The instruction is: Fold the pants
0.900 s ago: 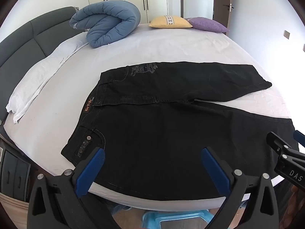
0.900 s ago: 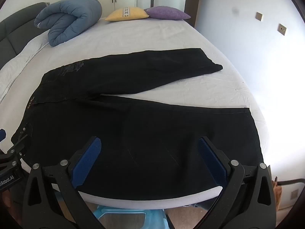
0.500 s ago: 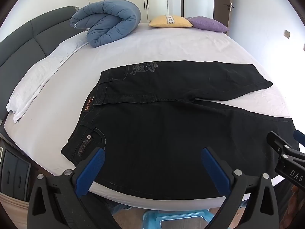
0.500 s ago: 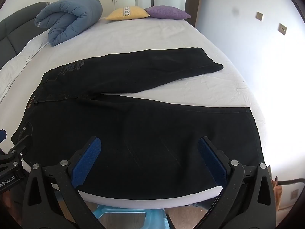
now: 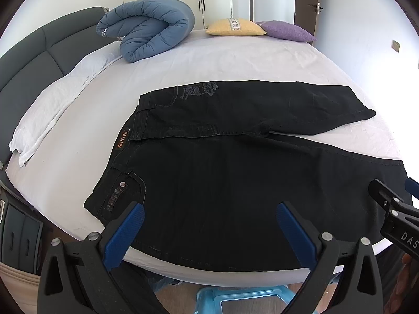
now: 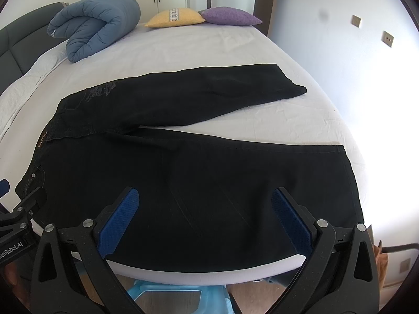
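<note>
Both grippers, left gripper [image 5: 209, 225] and right gripper [image 6: 204, 209], hung spread-fingered; the black jeans [image 5: 235, 183] overhung the bed [image 5: 235, 60] edge and might slide off.

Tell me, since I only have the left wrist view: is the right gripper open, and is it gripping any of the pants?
Observer: The right wrist view shows the right gripper open, its blue pads wide apart with no cloth between them. It is poised at the near leg of the pants.
Operator: Can you see that leg's whole hem? The right gripper blocks part of it for me.
Observer: Yes. The hem lies flat and fairly straight, and it runs down to the near edge of the bed.
</note>
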### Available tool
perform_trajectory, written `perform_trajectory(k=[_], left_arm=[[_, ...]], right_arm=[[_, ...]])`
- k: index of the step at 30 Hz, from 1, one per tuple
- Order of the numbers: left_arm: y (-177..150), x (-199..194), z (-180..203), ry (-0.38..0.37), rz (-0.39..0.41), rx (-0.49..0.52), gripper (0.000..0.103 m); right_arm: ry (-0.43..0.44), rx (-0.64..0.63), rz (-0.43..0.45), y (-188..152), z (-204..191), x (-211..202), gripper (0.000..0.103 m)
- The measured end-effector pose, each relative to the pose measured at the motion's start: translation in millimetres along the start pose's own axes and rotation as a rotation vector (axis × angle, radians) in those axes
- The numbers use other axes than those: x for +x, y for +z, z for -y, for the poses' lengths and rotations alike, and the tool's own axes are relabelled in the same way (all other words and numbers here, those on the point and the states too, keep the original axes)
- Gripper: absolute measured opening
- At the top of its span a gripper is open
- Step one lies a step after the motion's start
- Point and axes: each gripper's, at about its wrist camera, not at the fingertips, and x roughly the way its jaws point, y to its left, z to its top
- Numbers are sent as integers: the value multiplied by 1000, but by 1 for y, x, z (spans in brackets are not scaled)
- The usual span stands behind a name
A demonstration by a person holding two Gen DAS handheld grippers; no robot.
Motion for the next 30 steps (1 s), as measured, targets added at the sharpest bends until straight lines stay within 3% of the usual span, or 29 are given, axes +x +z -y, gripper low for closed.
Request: perform_trajectory(k=[30], left_arm=[[-7, 6, -1, 4, -16, -7, 103]], right_arm=[[-5, -2, -11, -7, -3, 4, 103]])
